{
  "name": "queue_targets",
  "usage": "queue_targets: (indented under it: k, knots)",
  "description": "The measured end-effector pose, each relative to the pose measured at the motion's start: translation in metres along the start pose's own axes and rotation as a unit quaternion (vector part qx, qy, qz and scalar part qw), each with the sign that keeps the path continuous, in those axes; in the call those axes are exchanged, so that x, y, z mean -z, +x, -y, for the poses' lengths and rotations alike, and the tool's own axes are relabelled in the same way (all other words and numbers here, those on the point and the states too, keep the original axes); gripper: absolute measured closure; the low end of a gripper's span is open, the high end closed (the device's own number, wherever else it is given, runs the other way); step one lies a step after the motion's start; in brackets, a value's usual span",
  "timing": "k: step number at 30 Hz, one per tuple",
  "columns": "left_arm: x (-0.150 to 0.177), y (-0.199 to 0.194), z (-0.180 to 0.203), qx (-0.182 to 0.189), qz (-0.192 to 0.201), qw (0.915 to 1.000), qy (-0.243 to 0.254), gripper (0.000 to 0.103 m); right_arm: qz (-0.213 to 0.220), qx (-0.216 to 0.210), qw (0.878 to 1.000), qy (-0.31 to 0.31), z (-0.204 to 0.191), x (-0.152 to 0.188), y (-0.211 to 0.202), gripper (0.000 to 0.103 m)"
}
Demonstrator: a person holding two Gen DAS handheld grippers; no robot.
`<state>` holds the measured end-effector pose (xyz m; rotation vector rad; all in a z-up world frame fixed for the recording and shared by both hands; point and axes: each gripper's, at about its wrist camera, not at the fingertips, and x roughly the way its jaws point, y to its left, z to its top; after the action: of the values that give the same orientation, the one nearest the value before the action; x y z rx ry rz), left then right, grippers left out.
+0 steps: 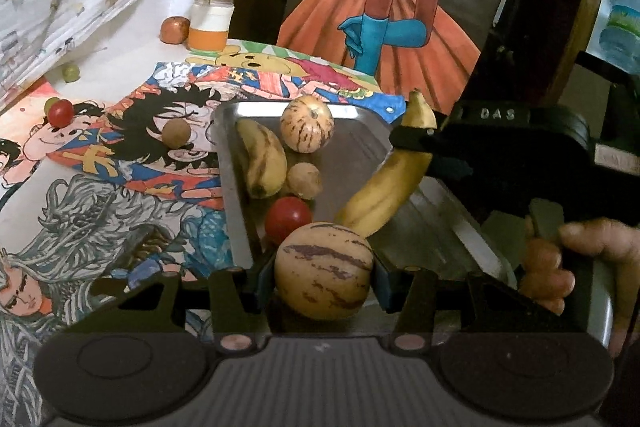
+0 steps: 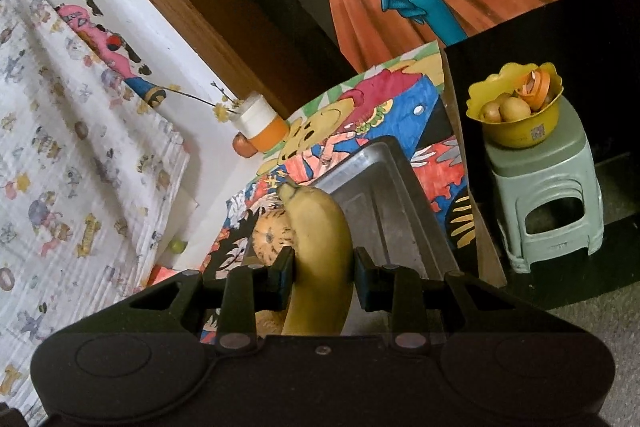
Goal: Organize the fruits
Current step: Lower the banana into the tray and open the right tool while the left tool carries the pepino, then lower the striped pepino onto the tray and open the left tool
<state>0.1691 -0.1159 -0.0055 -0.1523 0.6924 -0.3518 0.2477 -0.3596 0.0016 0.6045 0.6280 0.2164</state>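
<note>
home rm | coloured drawings on table | plastic stool

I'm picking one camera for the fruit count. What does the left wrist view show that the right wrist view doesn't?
Only the left wrist view: the left gripper holding a round striped yellow melon, a red tomato in the tray, and a person's hand.
Only the right wrist view: a yellow bowl of fruit on a grey-green plastic stool.
Both: the metal tray, and the yellow banana clamped in the right gripper.

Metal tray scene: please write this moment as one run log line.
left claw: shut on striped melon | right claw: shut on banana | both over metal tray | tray fruit: banana, melon, tomato
</note>
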Motion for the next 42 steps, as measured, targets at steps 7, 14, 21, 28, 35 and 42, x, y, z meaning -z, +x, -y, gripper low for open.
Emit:
queue_targets:
  k: [7, 14, 21, 28, 35, 42]
  knots:
    - [0.0, 0.002, -0.003, 0.005, 0.01, 0.9999, -0.003, 0.049, -0.011, 0.008, 1.0, 0.001, 0.001, -0.003, 0.021, 0.069]
    - [0.002, 0.003, -0.005, 0.007, 0.016, 0.9998, -0.007, 0.049, -0.029, 0.019, 0.999, -0.013, -0.005, -0.005, 0.045, 0.069]
    - [0.003, 0.003, -0.006, 0.012, 0.021, 0.9997, -0.008, 0.049, -0.033, 0.03, 0.998, -0.035, -0.013, -0.004, 0.052, 0.066]
    - [0.003, 0.003, -0.007, 0.014, 0.022, 0.9996, -0.01, 0.049, -0.034, 0.032, 0.998, -0.04, -0.014, -0.004, 0.052, 0.063]
    - [0.004, 0.0, -0.006, 0.015, 0.027, 0.9994, -0.014, 0.047, -0.038, 0.027, 0.998, -0.045, -0.017, 0.001, 0.045, 0.051]
    - [0.004, -0.012, -0.005, 0.014, 0.043, 0.9987, -0.023, 0.04, -0.037, 0.016, 0.998, -0.046, -0.021, 0.005, 0.028, 0.039]
